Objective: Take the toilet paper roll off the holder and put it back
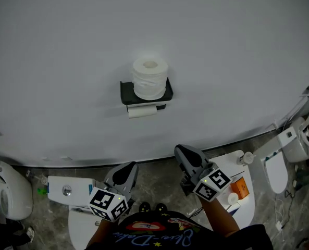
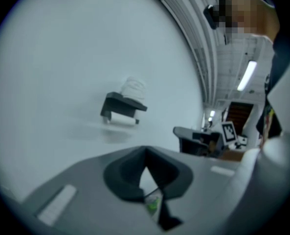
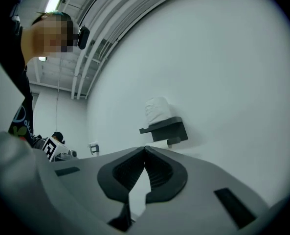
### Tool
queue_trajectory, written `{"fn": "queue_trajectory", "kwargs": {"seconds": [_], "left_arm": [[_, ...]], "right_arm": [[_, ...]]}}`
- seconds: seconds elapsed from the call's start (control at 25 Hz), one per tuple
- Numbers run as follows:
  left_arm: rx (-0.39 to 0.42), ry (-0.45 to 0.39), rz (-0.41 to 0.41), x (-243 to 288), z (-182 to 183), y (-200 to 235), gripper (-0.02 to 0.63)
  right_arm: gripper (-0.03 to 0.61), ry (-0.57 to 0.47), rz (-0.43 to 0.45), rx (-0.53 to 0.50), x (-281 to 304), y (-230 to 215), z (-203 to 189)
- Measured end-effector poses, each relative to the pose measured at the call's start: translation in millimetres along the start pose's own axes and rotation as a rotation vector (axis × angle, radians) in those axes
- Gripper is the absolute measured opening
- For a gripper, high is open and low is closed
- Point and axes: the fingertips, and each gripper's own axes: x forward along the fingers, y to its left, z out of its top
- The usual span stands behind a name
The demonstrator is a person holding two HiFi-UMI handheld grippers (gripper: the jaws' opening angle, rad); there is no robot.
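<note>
The head view is taken from above and well back, looking steeply down a white wall (image 1: 65, 61), with the holder (image 1: 146, 95) and toilet paper roll (image 1: 150, 78) mid-frame. The left tool (image 1: 128, 168) and right tool (image 1: 182, 151) are seen at the bottom edge. Each gripper view is aimed from low down, upward along its own tool toward the wall. Holder and roll are shared by all three views, far off in each, and the other tool's marker cube is caught at each gripper view's edge.
</note>
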Motion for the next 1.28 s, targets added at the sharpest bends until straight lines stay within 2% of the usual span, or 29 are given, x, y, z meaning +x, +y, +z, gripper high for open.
{"fn": "queue_trajectory", "kwargs": {"seconds": [0.36, 1.28], "left_arm": [[-0.005, 0.004, 0.004, -3.6, -4.0, -2.2, -0.003], [-0.01, 0.0, 0.024, -8.0, -3.7, 6.4, -0.003]], "right_arm": [[0.015, 0.063, -0.004, 0.026, -13.9, 17.4, -29.4], [0.015, 0.052, -0.021, 0.025, -10.0, 13.4, -26.9]]}}
